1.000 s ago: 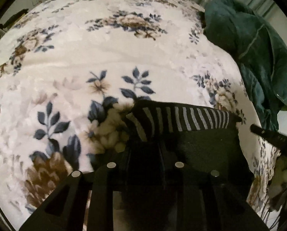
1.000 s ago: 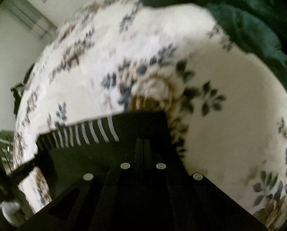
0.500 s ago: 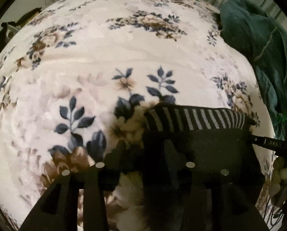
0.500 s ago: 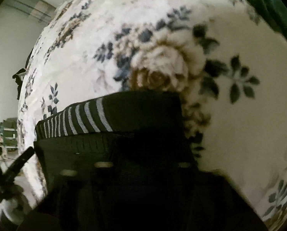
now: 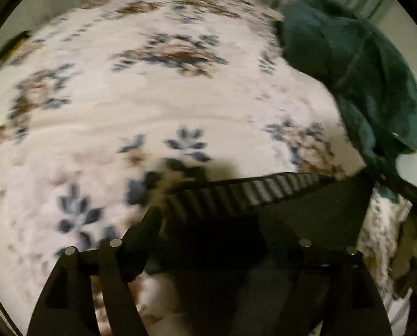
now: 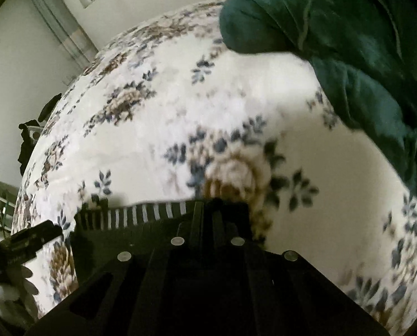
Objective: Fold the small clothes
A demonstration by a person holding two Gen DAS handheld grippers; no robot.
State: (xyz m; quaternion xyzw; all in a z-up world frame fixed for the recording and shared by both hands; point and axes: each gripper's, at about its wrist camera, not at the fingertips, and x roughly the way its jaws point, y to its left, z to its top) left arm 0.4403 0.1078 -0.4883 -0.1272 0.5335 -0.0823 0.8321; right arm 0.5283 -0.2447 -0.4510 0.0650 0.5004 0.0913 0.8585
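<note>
Currently the black garment with a white-striped band is stretched between the two grippers just above the floral blanket of the bed, at its near edge, and that stretch is what the next move hangs on. Its long axis runs side to side, from one gripper to the other, with the striped band along the far edge and the plain black cloth hanging nearer the cameras. In the right wrist view the right gripper has its jaws pressed together on the right end of the garment, the cloth pinched between them. In the left wrist view the left gripper looks spread wide, one finger standing clear at the left while the black cloth drapes over the middle; whether it has any hold on the fabric I cannot tell, as that view is blurred. The right gripper is therefore the one that surely carries the garment, and the free part lies to its left, toward the left gripper, which shows at the left edge of the right wrist view. A dark green blanket is heaped at the far right corner of the bed, well apart from the garment. I judge that a fold would bring one end across to the other along that side-to-side axis.
</note>
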